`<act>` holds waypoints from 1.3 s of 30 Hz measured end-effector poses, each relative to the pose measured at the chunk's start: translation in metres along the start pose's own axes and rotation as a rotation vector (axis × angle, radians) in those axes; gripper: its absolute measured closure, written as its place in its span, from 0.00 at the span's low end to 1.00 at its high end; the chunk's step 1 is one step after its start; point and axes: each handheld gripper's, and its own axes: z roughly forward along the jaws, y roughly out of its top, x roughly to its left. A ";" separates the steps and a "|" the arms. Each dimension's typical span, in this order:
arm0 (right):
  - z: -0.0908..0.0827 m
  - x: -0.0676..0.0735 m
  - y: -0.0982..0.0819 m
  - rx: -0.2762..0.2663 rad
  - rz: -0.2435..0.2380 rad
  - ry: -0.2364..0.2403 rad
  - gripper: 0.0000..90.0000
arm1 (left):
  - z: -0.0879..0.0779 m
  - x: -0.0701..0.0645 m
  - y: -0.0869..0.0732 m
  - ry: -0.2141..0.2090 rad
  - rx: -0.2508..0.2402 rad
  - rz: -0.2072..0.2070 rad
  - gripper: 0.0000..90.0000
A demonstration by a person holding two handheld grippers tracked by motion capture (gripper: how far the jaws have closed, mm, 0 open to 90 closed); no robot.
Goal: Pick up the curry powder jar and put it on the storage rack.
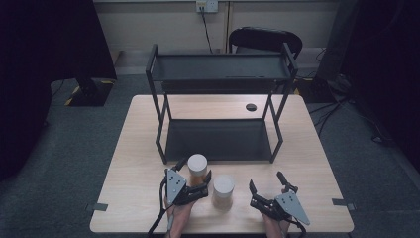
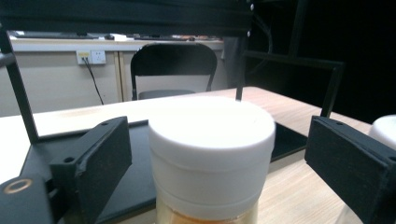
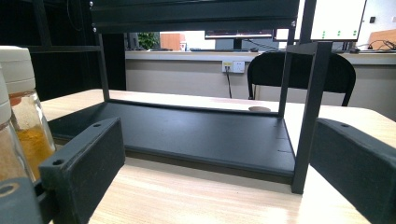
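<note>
Around jar (image 2: 211, 154), left fingers (image 2: 102, 168) apart

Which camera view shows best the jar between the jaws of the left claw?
The left gripper view: the jar stands close between the jaws, white lid clear. The high view shows it small, from above. The right gripper view shows it at the left edge, partly cut off.

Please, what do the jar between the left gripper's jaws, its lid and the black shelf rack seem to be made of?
Jar: probably clear glass or hard plastic, since orange-brown contents show through its wall.
Lid: likely matte white plastic, smooth and evenly moulded.
Shelf rack: apparently black-coated metal, with thin square posts and flat, dull shelves.
</note>
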 end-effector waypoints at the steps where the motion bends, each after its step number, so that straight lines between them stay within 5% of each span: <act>1: 0.000 0.000 0.000 0.000 0.000 0.000 0.03 | 0.002 0.001 0.000 -0.001 0.011 -0.008 0.09; 9: 0.000 0.000 0.000 0.000 0.000 0.000 0.03 | 0.010 0.002 0.002 0.003 0.070 -0.022 0.18; 22: 0.000 0.000 0.000 0.000 0.000 0.000 0.03 | 0.014 0.002 0.002 0.006 0.085 -0.014 0.37; 39: 0.000 0.000 0.000 0.000 0.001 -0.002 0.03 | 0.011 0.001 0.004 0.011 0.089 -0.025 0.38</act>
